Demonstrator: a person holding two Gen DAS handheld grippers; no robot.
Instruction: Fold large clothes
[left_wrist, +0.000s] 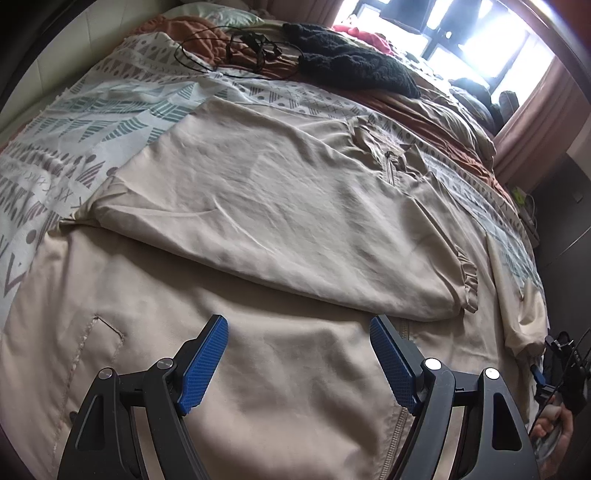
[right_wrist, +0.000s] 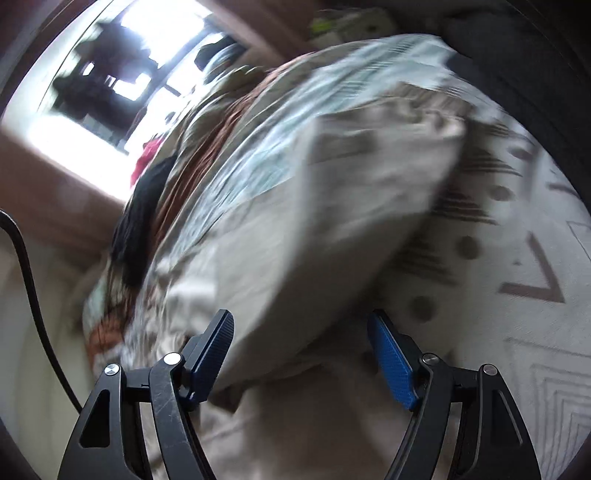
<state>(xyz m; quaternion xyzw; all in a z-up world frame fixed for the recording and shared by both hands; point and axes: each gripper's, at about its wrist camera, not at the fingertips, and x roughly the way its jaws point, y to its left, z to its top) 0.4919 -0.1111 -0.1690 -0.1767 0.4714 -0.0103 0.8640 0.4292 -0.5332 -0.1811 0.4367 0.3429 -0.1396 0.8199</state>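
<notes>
Beige jacket (left_wrist: 258, 206) lies spread on the bed (left_wrist: 74, 122), over a patterned bedspread (left_wrist: 122, 107) with teal and brown shapes. One sleeve (left_wrist: 332, 266) is folded across the body, its ruffled cuff (left_wrist: 469, 284) ending near the centre zipper (left_wrist: 404, 332). Left tongs (left_wrist: 299, 332) hover low over the jacket's lower front, blue pads spread wide, nothing between them. A pocket seam (left_wrist: 107, 328) sits to the left of the tongs. Far side of the bed: a black knit garment (left_wrist: 354, 62), rust-orange fabric (left_wrist: 192, 33), a black cable (left_wrist: 236, 51) (tangled), red cloth (left_wrist: 365, 37) near the window (left_wrist: 461, 33). Right tongs (right_wrist: 301, 332) are also spread apart, empty; the right wrist view is heavily motion-blurred. Ahead of them a beige sleeve (right_wrist: 325, 221) lies on the bedspread (right_wrist: 517, 258); whether the pads touch it cannot be told. A hand (left_wrist: 554, 424) gripping the other tool shows at the left view's lower right edge.
</notes>
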